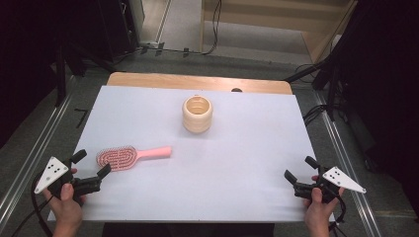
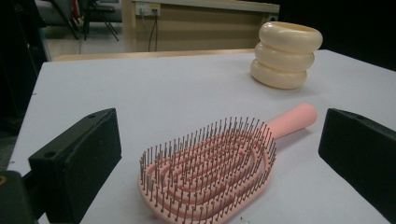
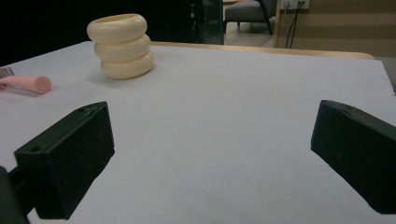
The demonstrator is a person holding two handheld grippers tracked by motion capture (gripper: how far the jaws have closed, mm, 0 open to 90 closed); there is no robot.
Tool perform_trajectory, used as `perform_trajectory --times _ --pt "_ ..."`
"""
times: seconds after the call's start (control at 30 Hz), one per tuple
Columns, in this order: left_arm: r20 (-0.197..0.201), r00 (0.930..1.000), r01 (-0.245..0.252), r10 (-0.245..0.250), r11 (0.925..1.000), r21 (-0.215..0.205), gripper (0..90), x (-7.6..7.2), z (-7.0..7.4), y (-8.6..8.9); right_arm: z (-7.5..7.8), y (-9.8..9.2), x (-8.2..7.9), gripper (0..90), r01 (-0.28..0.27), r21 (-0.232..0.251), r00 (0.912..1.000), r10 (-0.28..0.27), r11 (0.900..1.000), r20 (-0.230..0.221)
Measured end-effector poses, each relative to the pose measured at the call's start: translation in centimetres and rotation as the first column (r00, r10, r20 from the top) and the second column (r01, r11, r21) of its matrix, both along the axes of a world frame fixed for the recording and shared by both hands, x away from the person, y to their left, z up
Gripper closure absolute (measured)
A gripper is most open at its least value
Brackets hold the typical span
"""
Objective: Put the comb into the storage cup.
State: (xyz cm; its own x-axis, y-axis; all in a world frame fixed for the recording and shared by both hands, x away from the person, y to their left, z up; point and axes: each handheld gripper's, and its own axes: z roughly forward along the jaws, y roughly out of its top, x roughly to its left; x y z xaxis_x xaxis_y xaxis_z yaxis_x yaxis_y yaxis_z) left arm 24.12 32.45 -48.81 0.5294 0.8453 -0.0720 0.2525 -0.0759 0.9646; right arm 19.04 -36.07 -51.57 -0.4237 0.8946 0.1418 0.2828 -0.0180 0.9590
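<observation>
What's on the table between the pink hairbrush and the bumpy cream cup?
Nothing. In the high view, only bare white table lies between the hairbrush and the cup.

grey floor (image 1: pixel 276 64) surrounds the table (image 1: pixel 197 81); a light wooden cabinet (image 1: pixel 276 19) stands behind, cables (image 1: pixel 215 29) trailing.

table (image 1: pixel 247 163): white top | pink hairbrush (image 1: pixel 129 156) front-left | cream ribbed cup (image 1: pixel 197 114) centre-back

Lab or studio: white-covered table (image 1: pixel 237 163), black tripod legs (image 1: pixel 316 69), floor cables (image 1: pixel 212 29), wall sockets (image 2: pixel 145 8).
</observation>
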Motion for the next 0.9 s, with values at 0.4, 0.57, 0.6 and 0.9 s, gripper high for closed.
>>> perform_trajectory --times 0.4,0.57,0.6,0.9 --pt "-0.04 0.9968 0.07 -0.069 0.9972 0.028 0.0 0.2 2.1 -1.7 0.0 0.3 0.1 0.0 -0.018 -0.009 0.9998 0.018 1.0 -0.003" --pt "-0.076 0.9865 0.145 -0.145 0.9894 -0.007 0.0 0.5 3.5 -3.3 0.0 0.3 0.1 0.0 -0.021 -0.01 0.9998 0.021 1.0 -0.001" --pt "-0.08 0.984 0.16 -0.16 0.9872 -0.006 0.0 0.6 3.7 -3.7 0.0 0.3 0.1 0.0 -0.025 -0.008 0.9997 0.025 1.0 0.001" --pt "-0.099 0.9676 0.236 -0.233 0.9716 0.02 1.5 2.1 5.1 -6.8 0.0 0.4 0.1 0.0 -0.027 -0.01 0.9996 0.027 1.0 0.002"
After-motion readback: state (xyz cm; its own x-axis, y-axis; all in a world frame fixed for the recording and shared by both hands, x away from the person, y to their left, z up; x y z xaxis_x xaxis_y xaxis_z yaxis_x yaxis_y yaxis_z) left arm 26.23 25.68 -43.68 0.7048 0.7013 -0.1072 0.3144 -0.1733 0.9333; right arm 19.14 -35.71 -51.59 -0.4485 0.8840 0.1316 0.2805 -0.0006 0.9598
